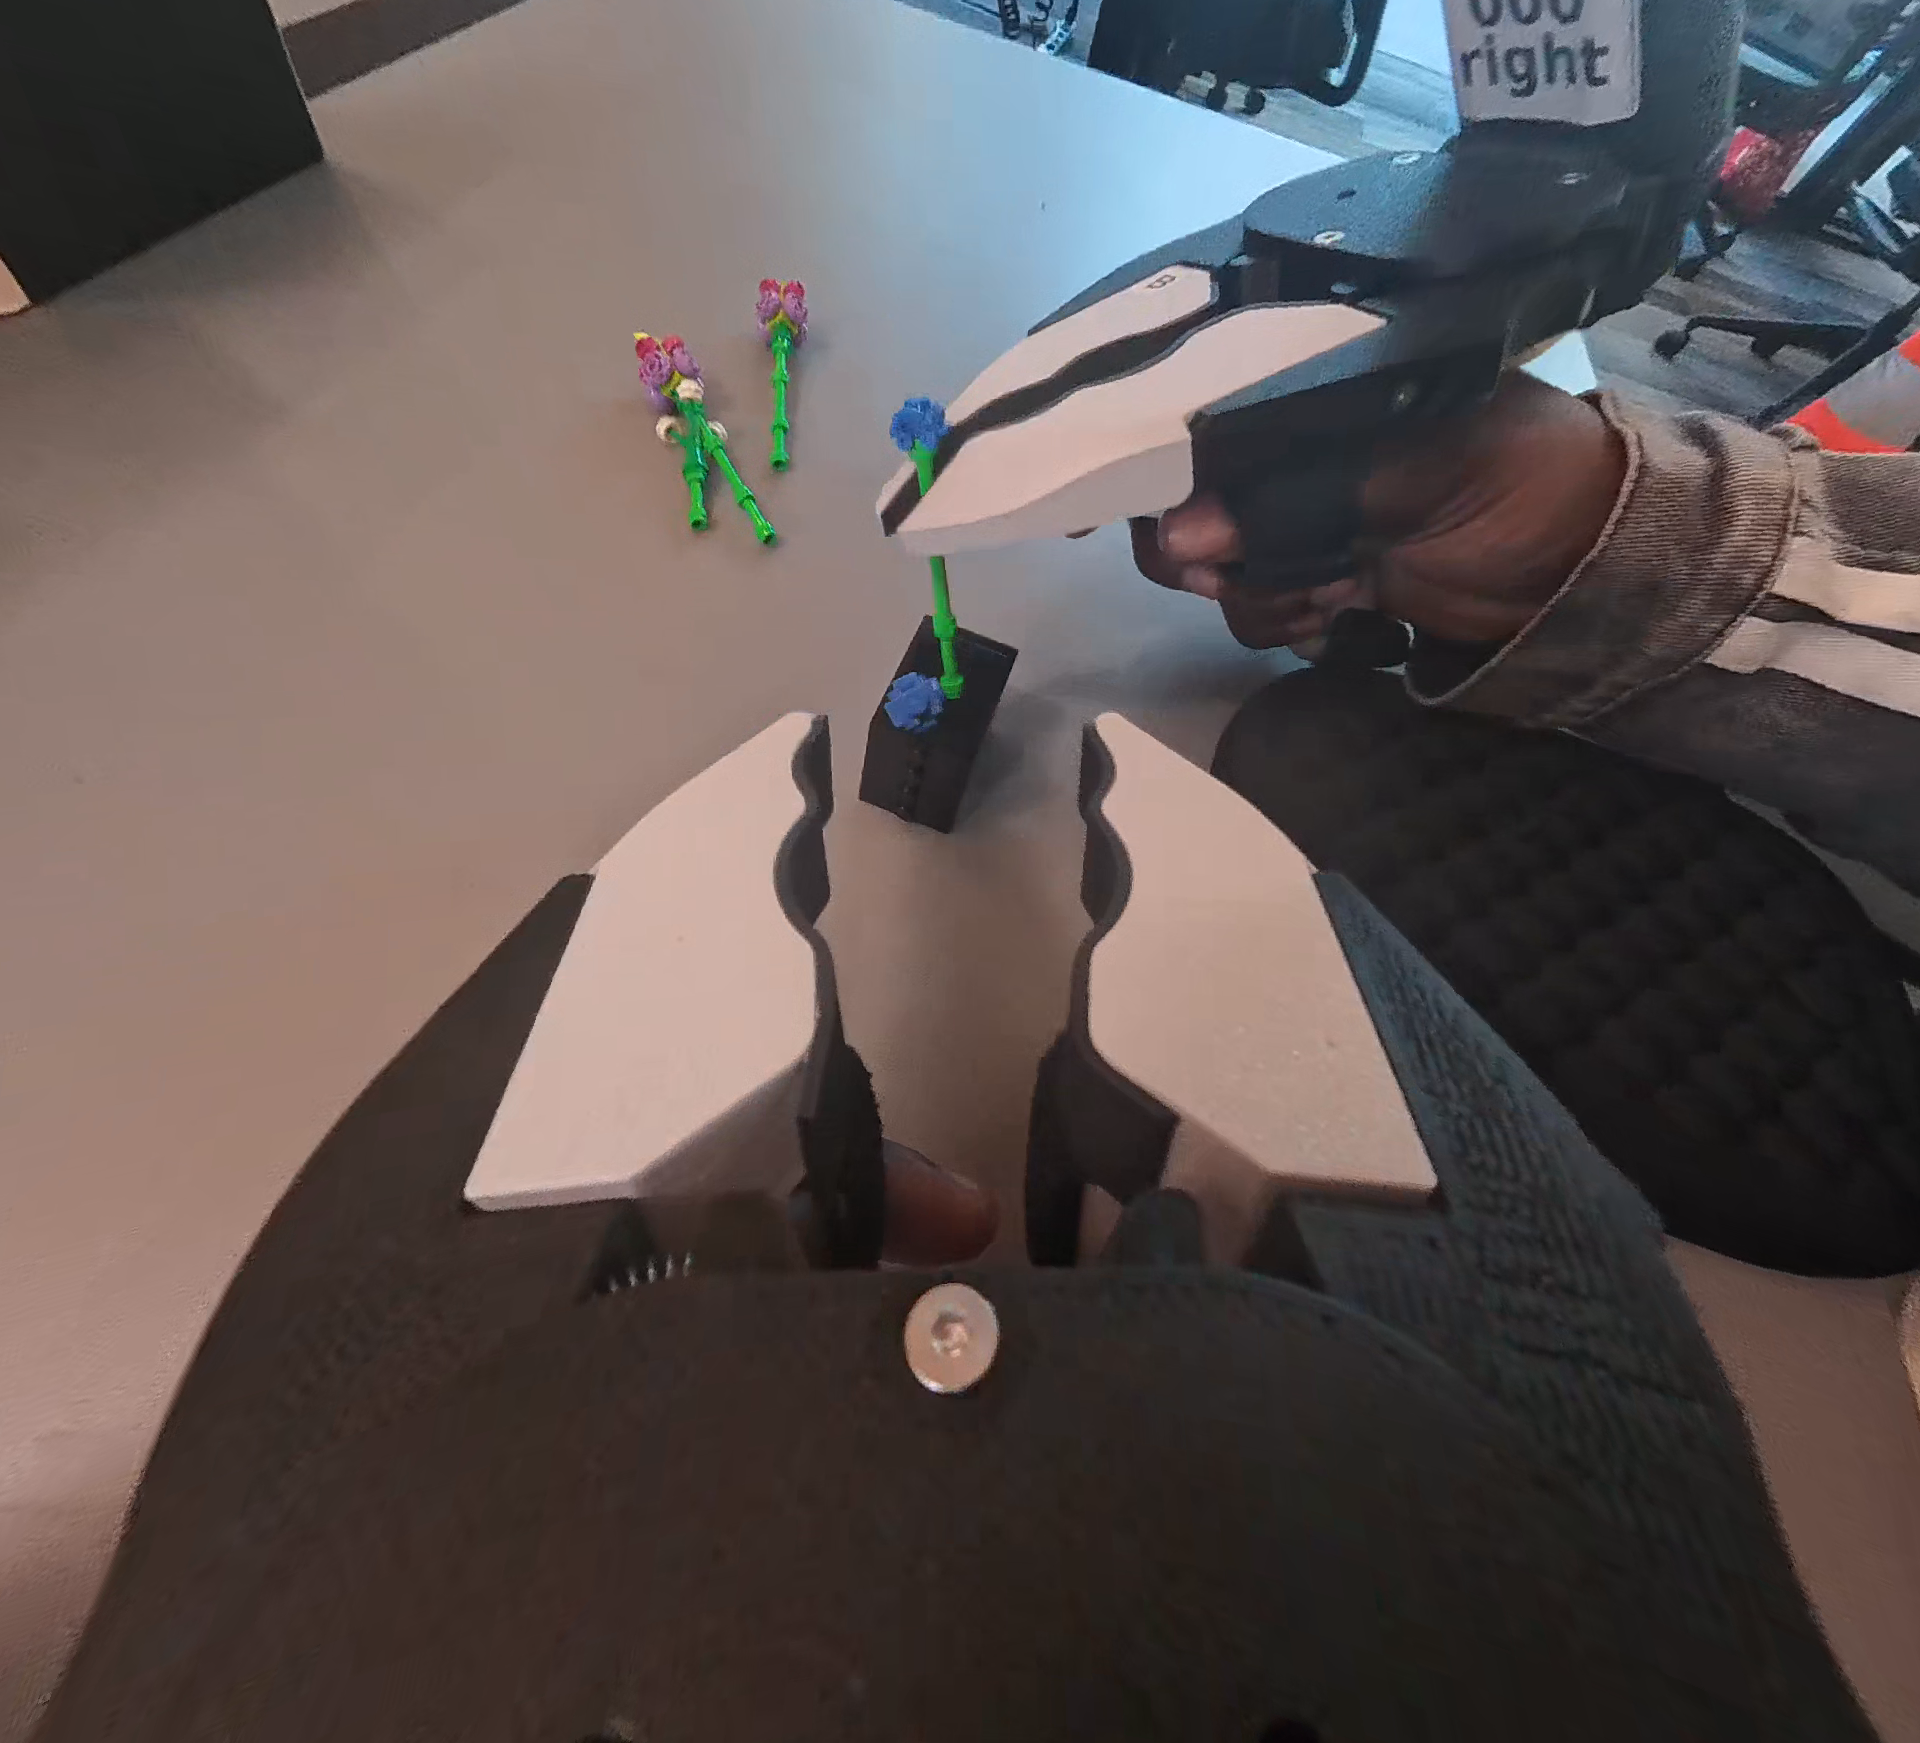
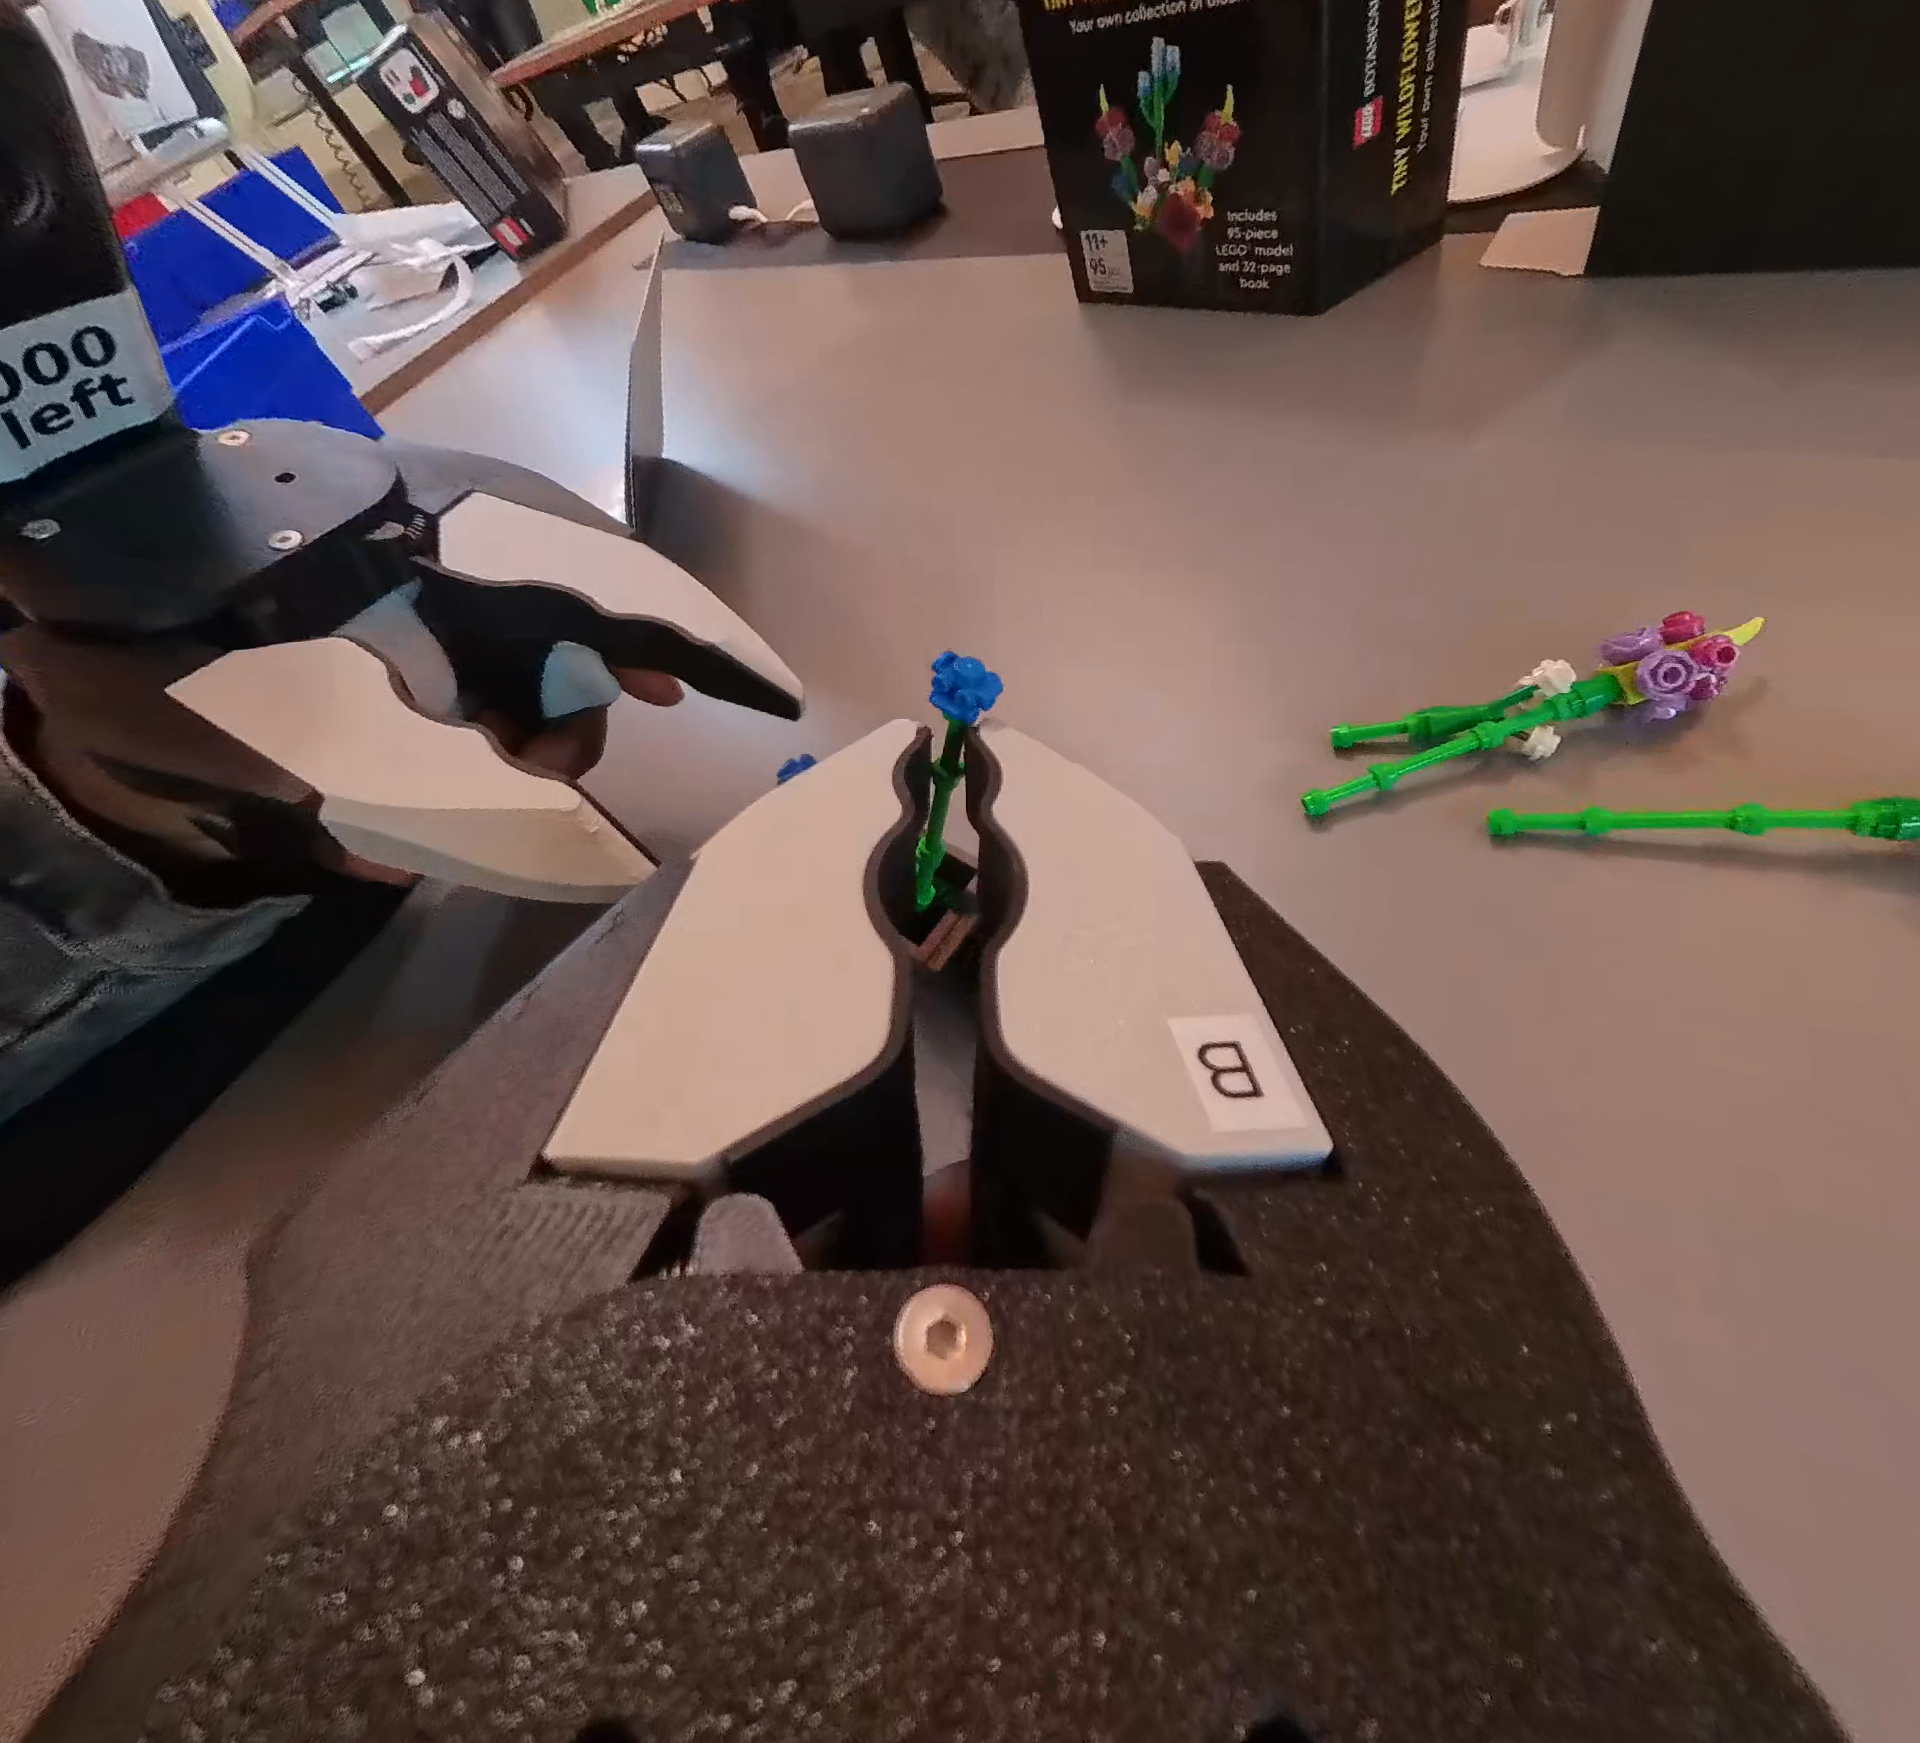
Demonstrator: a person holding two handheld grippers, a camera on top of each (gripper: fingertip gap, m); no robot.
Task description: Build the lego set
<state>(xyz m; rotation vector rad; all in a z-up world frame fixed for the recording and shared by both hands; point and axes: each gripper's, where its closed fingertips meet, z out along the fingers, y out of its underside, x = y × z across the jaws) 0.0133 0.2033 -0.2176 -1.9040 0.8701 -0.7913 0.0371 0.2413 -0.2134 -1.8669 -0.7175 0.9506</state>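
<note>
My right gripper (image 2: 951, 739) is shut on a green stem (image 2: 940, 810) topped by a blue flower (image 2: 964, 680). In the left wrist view the right gripper (image 1: 896, 511) holds this stem (image 1: 943, 597) upright, its lower end at the top of a small black block (image 1: 935, 779). A second blue flower (image 1: 914, 701) sits on the block's top, and shows in the right wrist view (image 2: 795, 766). My left gripper (image 1: 954, 743) is open and empty, its tips just short of the block on either side. In the right wrist view it (image 2: 722, 784) is at the left.
Two purple-and-pink flower stems (image 1: 686, 436) lie crossed on the grey table and a third (image 1: 781, 363) lies beside them; they lie right of my right gripper (image 2: 1507, 727). The set's box (image 2: 1195, 83) stands at the far side. A black mat (image 1: 1558, 966) lies under the right hand. Across from one pair of fingers to the other is roughly 5 cm.
</note>
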